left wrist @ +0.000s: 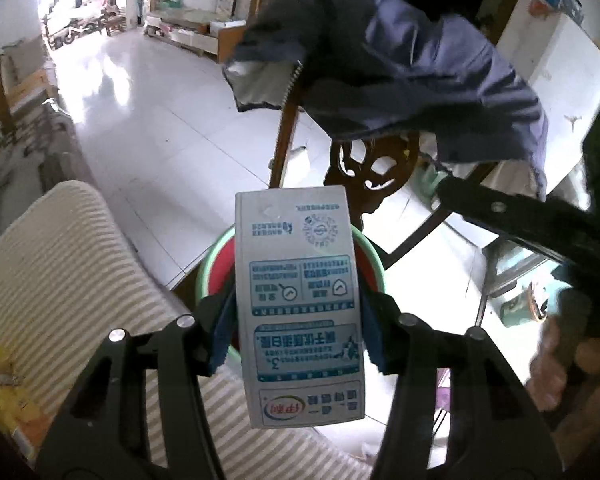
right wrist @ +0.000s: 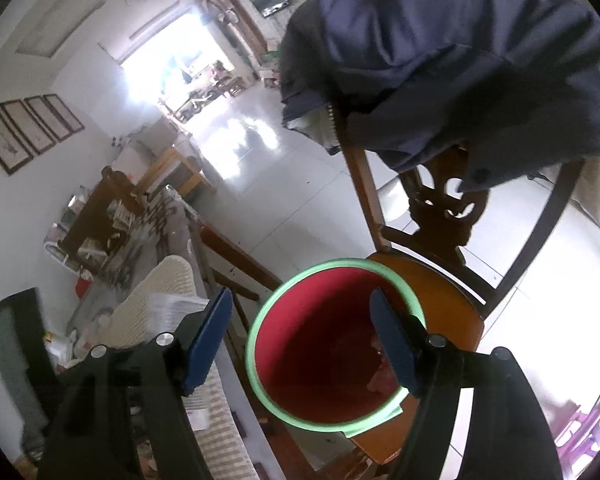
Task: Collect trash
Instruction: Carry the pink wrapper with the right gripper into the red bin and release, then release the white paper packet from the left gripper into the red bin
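Observation:
In the left wrist view my left gripper (left wrist: pixel 298 328) is shut on a white and blue milk carton (left wrist: pixel 300 304), its blue pads pressing both sides. The carton hangs over a red bucket with a green rim (left wrist: pixel 210 260), mostly hidden behind it. In the right wrist view the same red bucket (right wrist: pixel 324 344) stands on a wooden chair seat (right wrist: pixel 440 300), with some pale scraps at its bottom. My right gripper (right wrist: pixel 304 340) is open above the bucket's mouth, nothing between its blue fingers (right wrist: pixel 208 336).
A blue jacket (right wrist: pixel 460 60) hangs over the carved chair back (right wrist: pixel 440 208). A striped cream cushion (left wrist: pixel 60 272) lies to the left. White tiled floor (left wrist: pixel 148 120) stretches beyond. The right gripper's black arm (left wrist: pixel 520 216) and a hand (left wrist: pixel 560 360) show at right in the left wrist view.

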A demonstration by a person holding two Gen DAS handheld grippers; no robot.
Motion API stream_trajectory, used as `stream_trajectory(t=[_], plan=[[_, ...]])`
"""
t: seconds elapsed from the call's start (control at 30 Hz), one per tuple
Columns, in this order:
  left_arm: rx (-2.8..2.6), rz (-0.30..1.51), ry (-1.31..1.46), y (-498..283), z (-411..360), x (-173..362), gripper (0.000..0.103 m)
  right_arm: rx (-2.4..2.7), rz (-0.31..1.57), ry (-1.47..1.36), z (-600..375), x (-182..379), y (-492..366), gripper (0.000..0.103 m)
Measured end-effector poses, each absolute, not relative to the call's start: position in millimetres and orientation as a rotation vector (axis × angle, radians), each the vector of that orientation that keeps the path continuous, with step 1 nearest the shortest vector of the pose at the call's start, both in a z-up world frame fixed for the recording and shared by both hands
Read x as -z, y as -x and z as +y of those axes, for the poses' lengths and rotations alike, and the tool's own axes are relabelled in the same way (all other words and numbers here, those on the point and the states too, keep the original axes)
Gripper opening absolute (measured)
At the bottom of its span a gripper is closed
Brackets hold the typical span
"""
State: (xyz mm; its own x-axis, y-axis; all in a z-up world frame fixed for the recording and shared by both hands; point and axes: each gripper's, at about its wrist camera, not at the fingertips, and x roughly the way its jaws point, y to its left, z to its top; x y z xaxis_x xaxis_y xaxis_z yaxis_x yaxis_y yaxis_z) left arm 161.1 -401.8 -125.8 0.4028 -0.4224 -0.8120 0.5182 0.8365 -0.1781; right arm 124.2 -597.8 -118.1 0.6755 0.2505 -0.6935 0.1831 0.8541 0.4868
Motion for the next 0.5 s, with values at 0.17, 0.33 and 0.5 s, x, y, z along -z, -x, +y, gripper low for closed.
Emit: stream_trajectory(t=[0.17, 0.33, 0.5], plan=[[0.586, 0.98, -0.087, -162.2, -408.1, 125.2, 0.076, -0.031, 0.833, -0.545, -601.4, 114.3, -116.1, 0.07], [0.545, 0.952, -0.051, -157.9, -390.7, 104.7, 0.077, -0.063, 0.842, -0.547, -594.5, 114.0, -117.4, 0.07], [0.46, 0.915, 0.006, -142.3, -353.7, 84.3, 0.077, -0.13, 0.851, -0.505, -570.1, 108.8, -124.0, 0.071]])
